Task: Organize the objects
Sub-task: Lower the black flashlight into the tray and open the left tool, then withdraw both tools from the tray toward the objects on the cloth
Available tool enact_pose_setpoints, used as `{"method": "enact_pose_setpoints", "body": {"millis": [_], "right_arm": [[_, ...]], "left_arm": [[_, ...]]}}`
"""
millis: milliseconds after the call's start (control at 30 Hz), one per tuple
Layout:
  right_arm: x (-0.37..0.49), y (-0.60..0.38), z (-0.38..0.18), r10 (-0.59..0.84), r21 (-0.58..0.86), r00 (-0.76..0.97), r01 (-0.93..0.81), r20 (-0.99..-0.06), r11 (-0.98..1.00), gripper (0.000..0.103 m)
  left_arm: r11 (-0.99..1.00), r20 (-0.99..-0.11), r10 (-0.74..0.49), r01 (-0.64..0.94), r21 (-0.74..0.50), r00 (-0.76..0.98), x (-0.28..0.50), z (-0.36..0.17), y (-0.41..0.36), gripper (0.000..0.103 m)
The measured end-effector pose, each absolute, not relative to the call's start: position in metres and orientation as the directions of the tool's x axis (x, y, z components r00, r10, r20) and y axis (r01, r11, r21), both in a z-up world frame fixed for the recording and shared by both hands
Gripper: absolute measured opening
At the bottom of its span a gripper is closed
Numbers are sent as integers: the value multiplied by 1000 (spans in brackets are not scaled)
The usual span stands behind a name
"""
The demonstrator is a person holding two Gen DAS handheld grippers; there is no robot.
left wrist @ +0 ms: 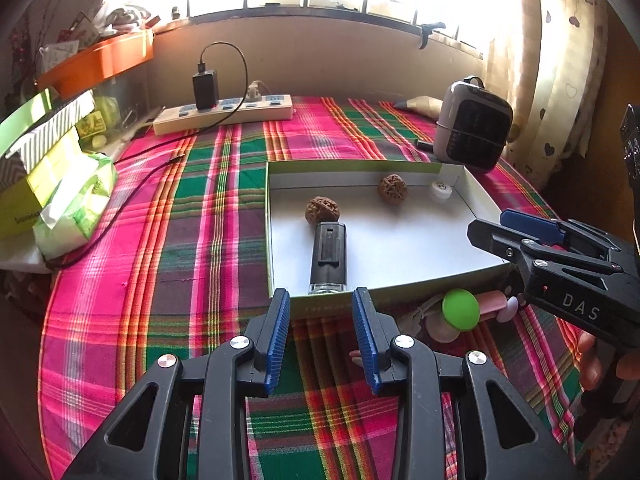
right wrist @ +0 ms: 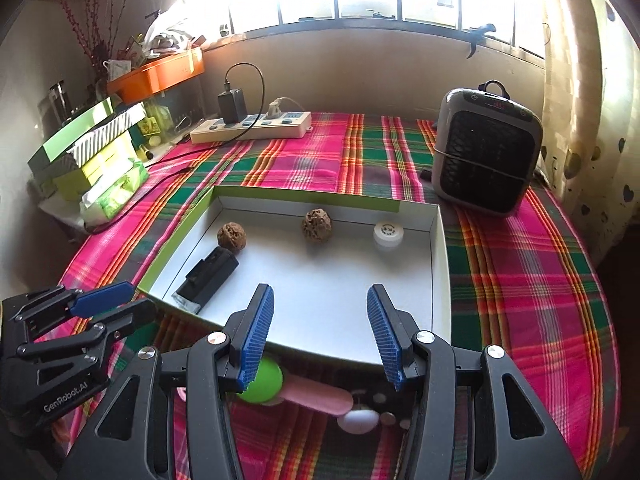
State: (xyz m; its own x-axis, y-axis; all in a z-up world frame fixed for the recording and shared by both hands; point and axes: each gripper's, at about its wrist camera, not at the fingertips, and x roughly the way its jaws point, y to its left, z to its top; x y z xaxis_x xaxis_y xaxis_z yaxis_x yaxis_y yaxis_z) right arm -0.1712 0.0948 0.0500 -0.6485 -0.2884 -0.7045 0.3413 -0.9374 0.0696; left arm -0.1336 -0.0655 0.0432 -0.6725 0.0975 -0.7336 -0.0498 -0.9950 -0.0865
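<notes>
I tilt both grippers down toward the tray (left wrist: 280, 216): my left gripper (left wrist: 321, 334) and right gripper (right wrist: 320, 334) hang spread, pinching nothing.

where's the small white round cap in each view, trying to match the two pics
Left wrist view: the white round cap lies in the far right corner of the shallow box, right of centre in the picture.
Right wrist view: the same cap lies by the box's far wall, near its right corner, just right of centre.
Shared landmark: the walnut just left of the cap.
</notes>
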Motion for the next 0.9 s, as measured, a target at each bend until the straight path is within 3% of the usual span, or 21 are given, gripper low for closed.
{"method": "enact_pose_setpoints", "body": {"millis": [300, 433, 900], "right_arm": [[-146, 111, 44, -271, 67, -664, 316, -697, -946, 50], [-135, 121, 46, -250, 45, -687, 302, -683, -952, 50], [-125, 159, 26, -209, 70, -672, 228, -710, -971, 50]], "left_arm": [[-988, -752, 154, -86, -128, -641, -122, 32, -55, 37], [-987, -758, 163, -108, -122, -632, -119, 29, -43, 45], [-992, -794, 128, -70, -108, -594, -123, 16, -28, 45]]}}
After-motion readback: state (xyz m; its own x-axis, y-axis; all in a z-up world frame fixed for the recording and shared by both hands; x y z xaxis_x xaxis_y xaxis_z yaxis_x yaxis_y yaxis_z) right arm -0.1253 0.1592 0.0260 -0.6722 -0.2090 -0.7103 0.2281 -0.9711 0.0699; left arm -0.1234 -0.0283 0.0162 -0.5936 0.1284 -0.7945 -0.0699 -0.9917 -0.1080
